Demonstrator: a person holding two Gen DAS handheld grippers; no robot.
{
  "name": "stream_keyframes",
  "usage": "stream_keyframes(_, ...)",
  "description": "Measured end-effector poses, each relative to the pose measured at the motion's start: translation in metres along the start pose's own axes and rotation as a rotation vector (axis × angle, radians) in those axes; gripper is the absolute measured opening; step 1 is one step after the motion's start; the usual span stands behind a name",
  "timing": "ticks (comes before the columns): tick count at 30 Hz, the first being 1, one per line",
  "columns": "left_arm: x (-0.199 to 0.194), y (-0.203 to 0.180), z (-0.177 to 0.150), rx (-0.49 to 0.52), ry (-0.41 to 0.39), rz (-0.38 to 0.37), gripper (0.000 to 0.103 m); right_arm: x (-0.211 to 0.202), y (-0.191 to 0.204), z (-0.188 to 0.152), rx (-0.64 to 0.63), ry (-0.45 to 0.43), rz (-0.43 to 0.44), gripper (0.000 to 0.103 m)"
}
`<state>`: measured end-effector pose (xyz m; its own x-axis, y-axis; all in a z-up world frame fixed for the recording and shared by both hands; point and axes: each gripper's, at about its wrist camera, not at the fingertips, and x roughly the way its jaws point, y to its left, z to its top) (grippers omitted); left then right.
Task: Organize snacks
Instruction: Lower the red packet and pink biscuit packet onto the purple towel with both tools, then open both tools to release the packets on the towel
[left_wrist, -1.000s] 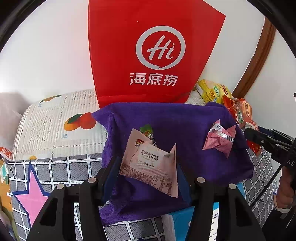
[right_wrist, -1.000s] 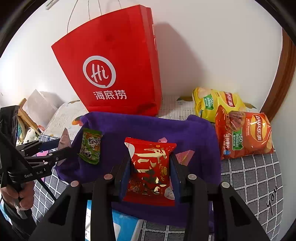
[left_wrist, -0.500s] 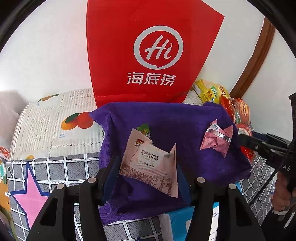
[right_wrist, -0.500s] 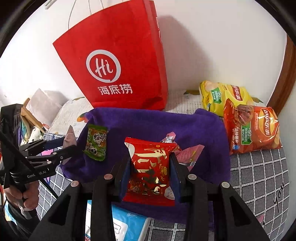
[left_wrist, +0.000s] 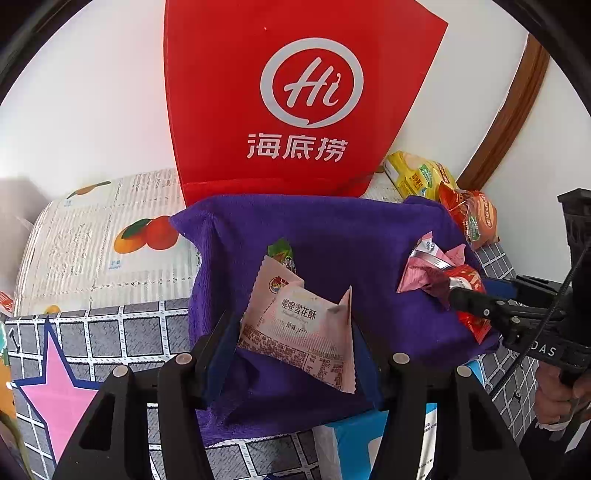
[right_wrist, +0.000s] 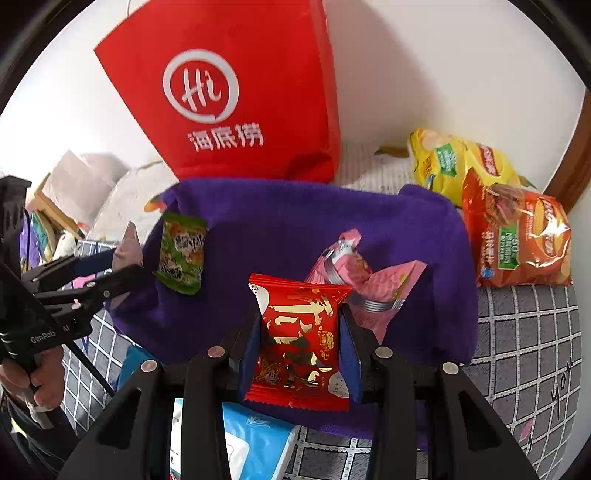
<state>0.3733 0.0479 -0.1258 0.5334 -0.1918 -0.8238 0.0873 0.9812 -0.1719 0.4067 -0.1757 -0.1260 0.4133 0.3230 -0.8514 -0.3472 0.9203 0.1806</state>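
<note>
The left gripper is clamped on a pale pink packet, its two fingers pressing the wrapper's sides while the packet tilts with its top corner toward 11 o'clock. Just behind that corner, at 12 o'clock, a green packet peeks out, lying on the purple cloth that spreads under everything here. At 2 o'clock on the cloth lie crumpled pink wrappers, and touching them from 3 o'clock comes the right gripper, seen side-on with a red packet between its fingers. Beyond the cloth at 12 o'clock stands a red bag against the white wall; at 1 o'clock are a yellow chip bag and an orange chip bag. A fruit-print mat lies at 10 o'clock and a pink star at 8 o'clock on the grid-pattern cover. From the right wrist camera, the right gripper grips the red packet upright between its pads. The pink wrappers sit just beside it at 1 o'clock, the green packet at 10 o'clock near the cloth's left edge. The left gripper is at 9 o'clock, close to the green one, with a pale wrapper corner between its tips. The red bag stands at 12 o'clock, the yellow bag and orange bag at 2 o'clock, and a blue-and-white pack lies at 6 o'clock under the fingers.
</note>
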Motion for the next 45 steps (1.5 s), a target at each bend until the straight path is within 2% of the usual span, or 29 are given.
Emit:
stream_keyframes(10,0.01,-0.004,-0.004,0.008,0.023,0.002,0.057,0.011,-0.007,0.002,0.021,0.039,-0.017,0.039)
stream_keyframes(19,0.017,-0.006,-0.006,0.008,0.046,-0.009,0.057,0.026,-0.009,0.0,0.037,0.084,0.008,0.039)
stream_keyframes(25,0.021,-0.004,-0.008,0.004,0.064,-0.014,0.057,0.031,-0.011,0.0,0.031,0.085,-0.026,0.04)
stream_keyframes(36,0.032,-0.001,-0.01,-0.015,0.104,-0.015,0.058,0.043,-0.008,-0.003,0.0,0.115,-0.037,0.04)
stream_keyframes(45,0.028,0.0,-0.008,-0.033,0.102,-0.044,0.06,0.045,-0.003,-0.004,-0.014,0.128,-0.067,0.041)
